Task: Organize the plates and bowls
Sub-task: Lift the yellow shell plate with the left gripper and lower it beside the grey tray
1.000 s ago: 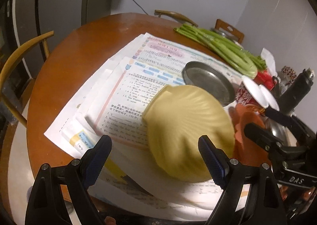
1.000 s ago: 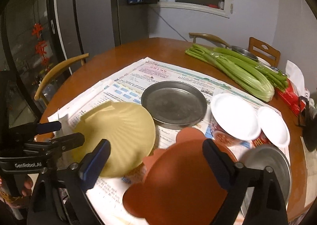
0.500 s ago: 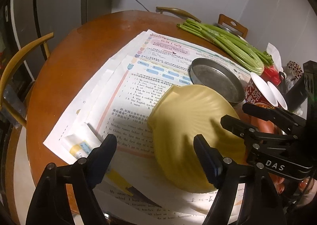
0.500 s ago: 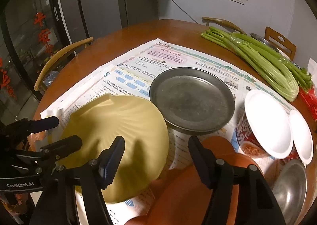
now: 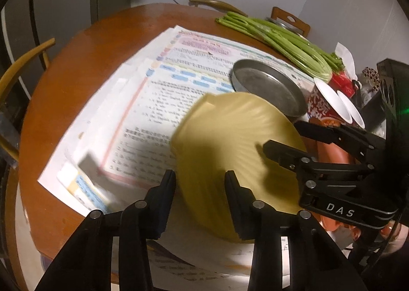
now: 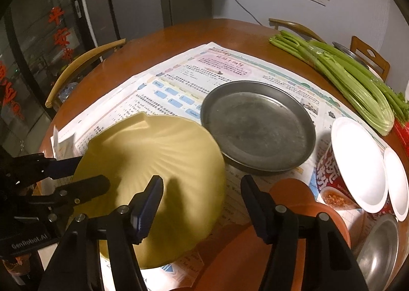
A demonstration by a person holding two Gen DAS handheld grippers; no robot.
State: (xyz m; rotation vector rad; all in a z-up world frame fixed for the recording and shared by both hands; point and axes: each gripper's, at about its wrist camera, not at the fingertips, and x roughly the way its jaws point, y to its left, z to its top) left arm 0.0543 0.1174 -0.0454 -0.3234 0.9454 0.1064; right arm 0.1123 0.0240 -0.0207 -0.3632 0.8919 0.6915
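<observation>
A yellow shell-shaped plate lies tilted on the newspaper. My left gripper is closing, and its jaws pinch the plate's near-left rim, one finger above and one beneath. My right gripper is also closing. It hovers with the yellow plate's right edge and bare newspaper in its gap, and the pads touch nothing. An orange plate lies under its right finger. A grey metal pan sits just behind the yellow plate.
Newspaper covers the round wooden table. A noodle cup with a white lid, a second white lid and a steel bowl crowd the right. Celery lies far right. Wooden chairs ring the table.
The left jaws went from wide apart to clamped on the yellow plate's rim. The right jaws narrowed, and that gripper sank forward over the yellow and orange plates.
</observation>
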